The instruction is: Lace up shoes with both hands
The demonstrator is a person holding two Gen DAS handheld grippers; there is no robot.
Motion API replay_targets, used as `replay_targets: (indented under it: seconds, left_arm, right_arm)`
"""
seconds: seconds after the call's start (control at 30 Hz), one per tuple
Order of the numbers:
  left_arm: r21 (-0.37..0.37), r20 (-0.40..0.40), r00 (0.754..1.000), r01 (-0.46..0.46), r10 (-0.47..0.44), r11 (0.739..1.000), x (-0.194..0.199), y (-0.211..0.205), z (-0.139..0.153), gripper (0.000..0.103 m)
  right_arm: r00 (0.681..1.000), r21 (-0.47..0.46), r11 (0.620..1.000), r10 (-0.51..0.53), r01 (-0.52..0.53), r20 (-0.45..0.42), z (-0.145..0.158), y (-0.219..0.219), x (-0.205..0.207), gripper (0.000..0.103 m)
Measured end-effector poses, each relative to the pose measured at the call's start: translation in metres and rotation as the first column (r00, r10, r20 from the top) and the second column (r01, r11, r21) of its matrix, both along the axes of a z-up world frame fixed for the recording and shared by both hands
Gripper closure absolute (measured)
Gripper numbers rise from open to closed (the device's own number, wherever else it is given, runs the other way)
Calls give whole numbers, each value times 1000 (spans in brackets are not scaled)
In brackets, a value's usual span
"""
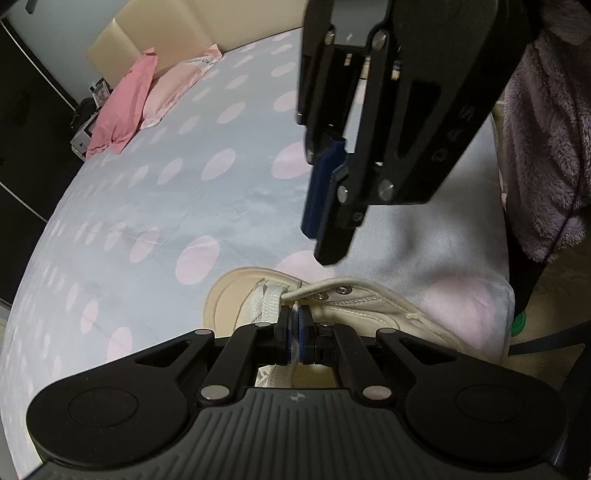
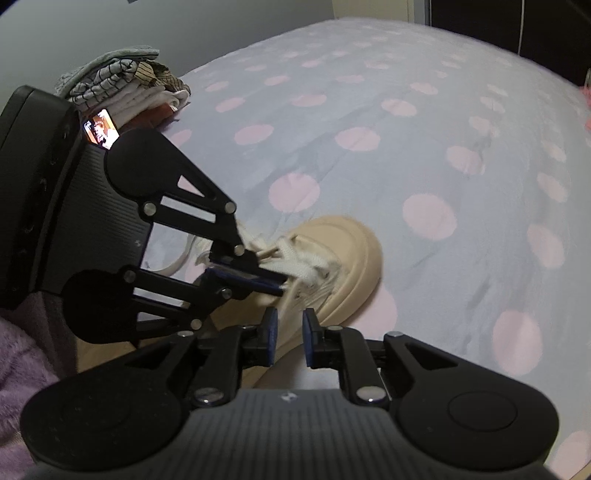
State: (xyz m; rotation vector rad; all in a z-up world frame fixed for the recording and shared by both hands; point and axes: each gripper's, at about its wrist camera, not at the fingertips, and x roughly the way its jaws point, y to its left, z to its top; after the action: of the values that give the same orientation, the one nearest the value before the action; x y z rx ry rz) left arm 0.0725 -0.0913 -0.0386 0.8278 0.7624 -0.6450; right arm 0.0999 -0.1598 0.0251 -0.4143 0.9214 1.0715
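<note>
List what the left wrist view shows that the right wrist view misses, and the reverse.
Left wrist only: two pink pillows against a beige padded headboard.

Right wrist only: a pile of folded striped clothes and a small lit phone screen.

Both: the cream canvas shoe with its white flat lace, the left claw shut on the lace, the right claw open, and the grey bedsheet with pink dots.

shoe: cream, chunky sole, on bed edge | lace: white, flat, partly threaded
</note>
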Motion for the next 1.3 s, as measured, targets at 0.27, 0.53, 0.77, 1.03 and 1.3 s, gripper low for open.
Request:
replay_targets:
  seconds: [0.27,0.53,0.77,1.03,1.3]
  left_arm:
    - [-4,6,1000,11,-11,1000,2,0,-1,102]
    - [1,18,999,32,-32,999,1,-1,-3,102]
    - [6,26,999,40,-40,999,2,-3,-5,101]
    - [-10,35,999,17,-16,1000,-6,2,3,89]
    - [-122,57,990,-119,126,985,-15,32,25,78]
  right_arm:
    - [932,-192,963,239,-191,273,-21,21,-24,87]
    - [795,-320,887,447,-334,410,-33,35,-46,88]
    - [718,-393,836,537,-382,443,-42,38,-52,95]
    - [727,-388,840,530,-379,437,-40,35,-54,100]
    - [805,-356,887,431,-295,407,-33,20,-48,100]
